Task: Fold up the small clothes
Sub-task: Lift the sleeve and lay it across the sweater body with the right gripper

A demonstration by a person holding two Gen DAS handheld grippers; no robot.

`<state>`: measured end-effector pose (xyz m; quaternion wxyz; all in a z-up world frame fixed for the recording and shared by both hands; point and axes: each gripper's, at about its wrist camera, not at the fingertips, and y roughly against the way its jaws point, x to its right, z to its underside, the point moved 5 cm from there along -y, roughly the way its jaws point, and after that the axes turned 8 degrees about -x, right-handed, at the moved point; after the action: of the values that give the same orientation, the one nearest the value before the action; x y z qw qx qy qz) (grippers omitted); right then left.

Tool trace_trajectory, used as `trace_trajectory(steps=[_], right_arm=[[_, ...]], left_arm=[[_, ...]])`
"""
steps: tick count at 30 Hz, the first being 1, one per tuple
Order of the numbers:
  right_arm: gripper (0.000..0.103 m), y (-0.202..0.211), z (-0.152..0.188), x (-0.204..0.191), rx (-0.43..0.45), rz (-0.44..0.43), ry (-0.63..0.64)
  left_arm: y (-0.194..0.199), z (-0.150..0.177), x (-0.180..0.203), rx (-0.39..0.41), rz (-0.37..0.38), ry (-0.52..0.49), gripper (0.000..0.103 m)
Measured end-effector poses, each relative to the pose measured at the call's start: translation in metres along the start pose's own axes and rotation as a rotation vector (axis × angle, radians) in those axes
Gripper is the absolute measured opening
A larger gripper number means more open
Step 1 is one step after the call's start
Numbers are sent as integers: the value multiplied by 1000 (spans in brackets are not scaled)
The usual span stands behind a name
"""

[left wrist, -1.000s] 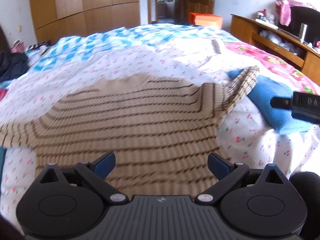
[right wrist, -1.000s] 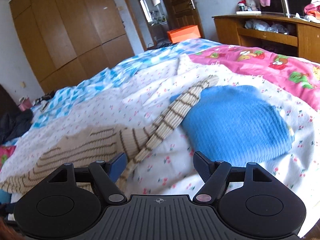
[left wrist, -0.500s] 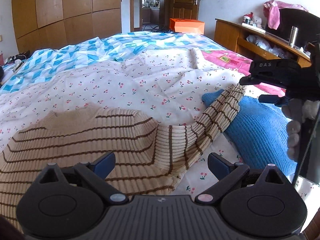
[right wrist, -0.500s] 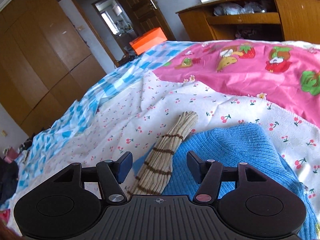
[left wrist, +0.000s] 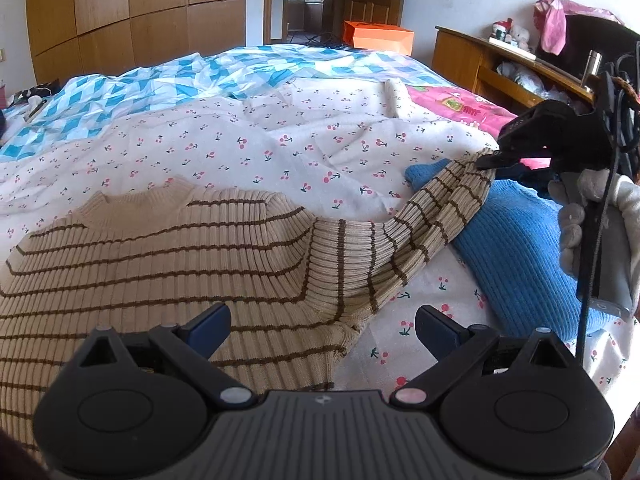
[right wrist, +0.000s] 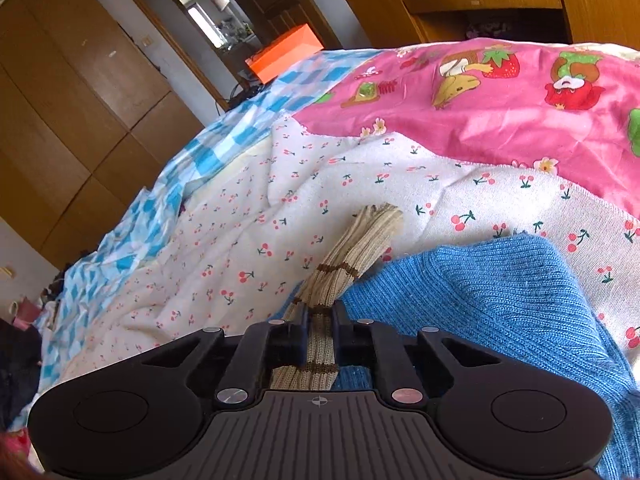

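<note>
A beige sweater with brown stripes (left wrist: pixel 168 264) lies flat on the cherry-print sheet (left wrist: pixel 280 148). Its right sleeve (left wrist: pixel 440 208) stretches out over a folded blue knit sweater (left wrist: pixel 516 252). My left gripper (left wrist: pixel 322 326) is open and empty, hovering over the sweater's lower right side. My right gripper (right wrist: pixel 320 322) is shut on the sleeve (right wrist: pixel 352 256) near its cuff, above the blue sweater (right wrist: pixel 496 292). In the left wrist view the right gripper (left wrist: pixel 490 160) shows at the sleeve end, held by a gloved hand.
A pink cartoon-print blanket (right wrist: pixel 500 96) and a blue-white checked cover (left wrist: pixel 168 76) lie further back on the bed. A wooden shelf unit (left wrist: pixel 500 64) stands to the right, wardrobes (left wrist: pixel 120 12) and an orange box (left wrist: pixel 378 34) behind.
My right gripper moved onto the sleeve's cuff end and closed on it. My left gripper drew back and to the right over the sweater, staying open.
</note>
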<state>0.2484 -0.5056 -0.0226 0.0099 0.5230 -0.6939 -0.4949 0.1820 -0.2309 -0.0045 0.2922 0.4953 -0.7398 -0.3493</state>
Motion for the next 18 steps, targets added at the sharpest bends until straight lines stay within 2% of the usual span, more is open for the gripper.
trace_trajectory(steps=[5, 11, 14, 18], right_arm=[[10, 46, 1, -32, 59, -134, 20], [9, 103, 14, -117, 98, -319, 149], [9, 111, 42, -174, 62, -387, 256], [9, 88, 93, -251, -41, -444, 382]], left_arm=[[14, 8, -20, 15, 3, 40, 103], [38, 30, -62, 31, -17, 87, 103], [51, 45, -93, 36, -38, 124, 103], [69, 69, -141, 48, -85, 199, 103]])
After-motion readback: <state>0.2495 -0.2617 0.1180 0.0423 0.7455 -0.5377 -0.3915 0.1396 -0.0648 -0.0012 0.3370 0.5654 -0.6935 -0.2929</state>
